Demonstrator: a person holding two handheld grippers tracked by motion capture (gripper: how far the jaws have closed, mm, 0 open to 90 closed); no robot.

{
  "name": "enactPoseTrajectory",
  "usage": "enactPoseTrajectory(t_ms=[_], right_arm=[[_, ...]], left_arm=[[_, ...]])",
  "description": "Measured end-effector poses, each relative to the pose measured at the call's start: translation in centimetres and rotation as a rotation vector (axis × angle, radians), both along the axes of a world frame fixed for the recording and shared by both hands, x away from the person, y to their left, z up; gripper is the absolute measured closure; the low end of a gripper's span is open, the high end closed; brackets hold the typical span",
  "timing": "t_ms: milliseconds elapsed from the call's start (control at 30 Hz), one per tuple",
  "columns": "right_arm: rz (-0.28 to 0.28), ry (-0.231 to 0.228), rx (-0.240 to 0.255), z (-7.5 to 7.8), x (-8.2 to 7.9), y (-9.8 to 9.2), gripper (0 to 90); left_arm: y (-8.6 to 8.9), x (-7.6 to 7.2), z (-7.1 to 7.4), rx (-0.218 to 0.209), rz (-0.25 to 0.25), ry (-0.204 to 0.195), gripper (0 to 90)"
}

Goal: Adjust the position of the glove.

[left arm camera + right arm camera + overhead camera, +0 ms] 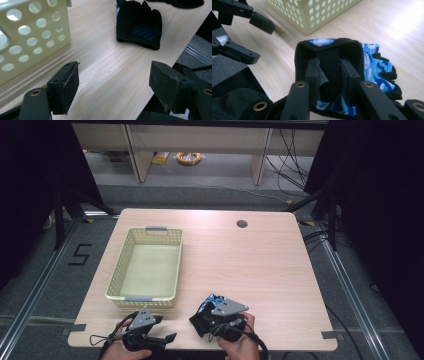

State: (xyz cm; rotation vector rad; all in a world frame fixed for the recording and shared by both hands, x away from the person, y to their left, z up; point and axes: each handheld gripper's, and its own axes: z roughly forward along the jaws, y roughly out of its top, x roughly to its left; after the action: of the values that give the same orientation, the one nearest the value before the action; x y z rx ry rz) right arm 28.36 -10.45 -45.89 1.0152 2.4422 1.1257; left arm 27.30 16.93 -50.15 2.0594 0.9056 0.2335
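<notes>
A fingerless glove (374, 65), blue camouflage with black trim, hangs from my right gripper (329, 72). Both jaws reach into its cuff and pinch a black fold of it. From above, that glove (215, 298) pokes out ahead of the right gripper (214, 309) near the table's front edge. A second glove (138, 25), black palm up, lies flat on the table just left of the right hand (199, 324). My left gripper (115, 82) hovers open over bare wood at the front left (165, 329), pointing toward that glove, with nothing between its pads.
A pale yellow perforated basket (179, 265) stands empty on the table's left half, just beyond the left gripper; its wall (32, 37) is close to the left jaw. The table's front edge (280, 347) runs right under both hands. A cable hole (242, 224) sits at the back.
</notes>
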Motion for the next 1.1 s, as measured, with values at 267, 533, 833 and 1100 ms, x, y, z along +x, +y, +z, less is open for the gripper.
enactPoseTrajectory(t_ms=[267, 533, 833, 1100], right_arm=[[-0.044, 0.064, 0.013, -2.3, 0.3, 1.2, 69.0], [-0.043, 0.115, 0.015, -3.6, 0.2, 2.6, 64.1], [-0.047, 0.08, 0.11, -1.5, 1.0, -0.5, 51.3], [-0.086, 0.067, 0.07, -1.6, 3.8, -4.6, 59.4]], left_arm=[[-0.1, 0.0, -0.1, 0.015, -0.019, 0.003, 24.1], [-0.2, -0.1, -0.1, 0.006, -0.021, 0.005, 24.4], [-0.4, -0.1, -0.2, 0.002, -0.024, 0.02, 25.3], [-1.8, 0.3, -0.1, -0.02, -0.039, 0.002, 32.6]])
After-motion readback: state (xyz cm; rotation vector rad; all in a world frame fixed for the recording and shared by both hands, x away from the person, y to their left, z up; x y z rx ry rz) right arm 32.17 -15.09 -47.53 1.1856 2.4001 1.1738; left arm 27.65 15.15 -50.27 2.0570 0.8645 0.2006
